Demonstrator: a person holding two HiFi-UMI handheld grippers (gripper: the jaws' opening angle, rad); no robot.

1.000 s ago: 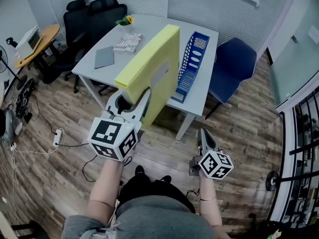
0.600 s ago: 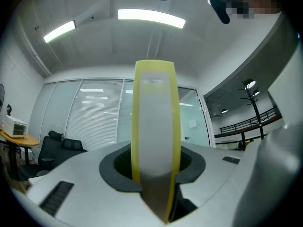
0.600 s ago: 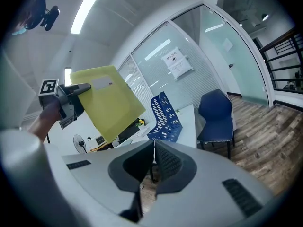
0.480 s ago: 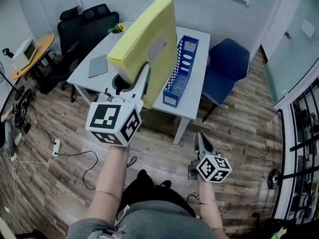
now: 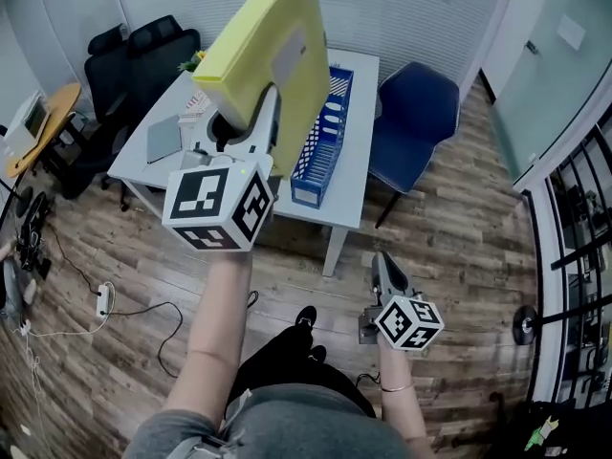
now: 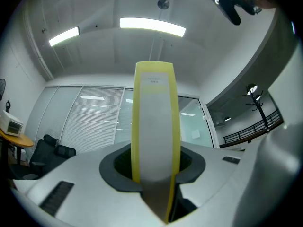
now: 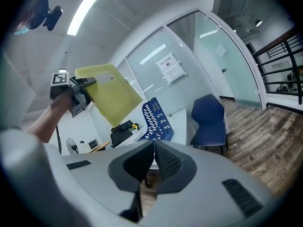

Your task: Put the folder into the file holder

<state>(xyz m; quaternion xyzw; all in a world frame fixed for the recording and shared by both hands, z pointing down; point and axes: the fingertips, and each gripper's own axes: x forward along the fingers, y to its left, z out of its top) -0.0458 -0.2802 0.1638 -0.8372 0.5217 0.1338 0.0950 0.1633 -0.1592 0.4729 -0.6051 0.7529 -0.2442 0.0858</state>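
Observation:
My left gripper is shut on the lower edge of a thick yellow folder, which it holds high and tilted over the near left part of the white table. In the left gripper view the folder's spine stands upright between the jaws. A blue perforated file holder stands on the table just right of the folder, and it shows too in the right gripper view under the folder. My right gripper hangs low over the floor, shut and with nothing in it.
A blue chair stands right of the table and black office chairs stand behind its left end. A grey pad and papers lie on the table's left part. Cables and a power strip lie on the wood floor.
The left gripper has lifted the yellow folder higher and further towards the table. The right gripper has stayed low near the floor.

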